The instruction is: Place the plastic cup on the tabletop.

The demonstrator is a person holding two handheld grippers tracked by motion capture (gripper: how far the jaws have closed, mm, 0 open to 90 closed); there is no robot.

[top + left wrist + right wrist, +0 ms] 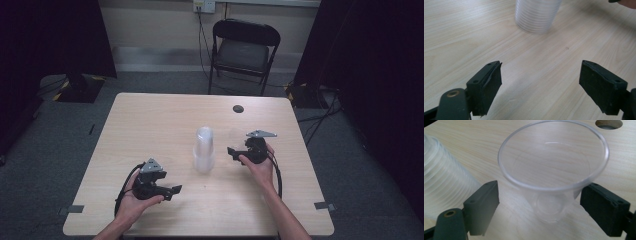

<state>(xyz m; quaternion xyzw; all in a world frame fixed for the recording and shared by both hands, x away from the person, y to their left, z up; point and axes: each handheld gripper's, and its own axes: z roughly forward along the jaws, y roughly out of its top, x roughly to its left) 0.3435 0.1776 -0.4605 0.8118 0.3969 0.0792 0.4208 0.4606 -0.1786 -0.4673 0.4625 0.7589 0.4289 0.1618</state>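
We see a stack point(204, 150) of clear cups standing upright near the middle of the counter point(150, 120), its long axis vertical, with both hands set to either side of it. The right tool point(235, 152) sits just right of the stack, its jaws pointing left toward it. In the right gripper view those jaws stand apart on either side of a single clear cup point(554, 177), which sits upright on the counter, mouth up, with the stack point(444, 180) just to its left. The cup lies between the pads, but we cannot tell for sure whether the right pad touches its wall; we judge the jaws are not clamped on it, since a gap shows at the left pad. In the high view this lone cup is too faint to pick out. The left tool point(170, 191) is nearer the person and to the left, jaws wide apart and empty. In the left gripper view the stack point(536, 15) stands ahead of it, well beyond the pads. The right hand point(260, 167) is therefore the nearer one. We judge that the next move depends on the lone cup, which is already centred between the right jaws.
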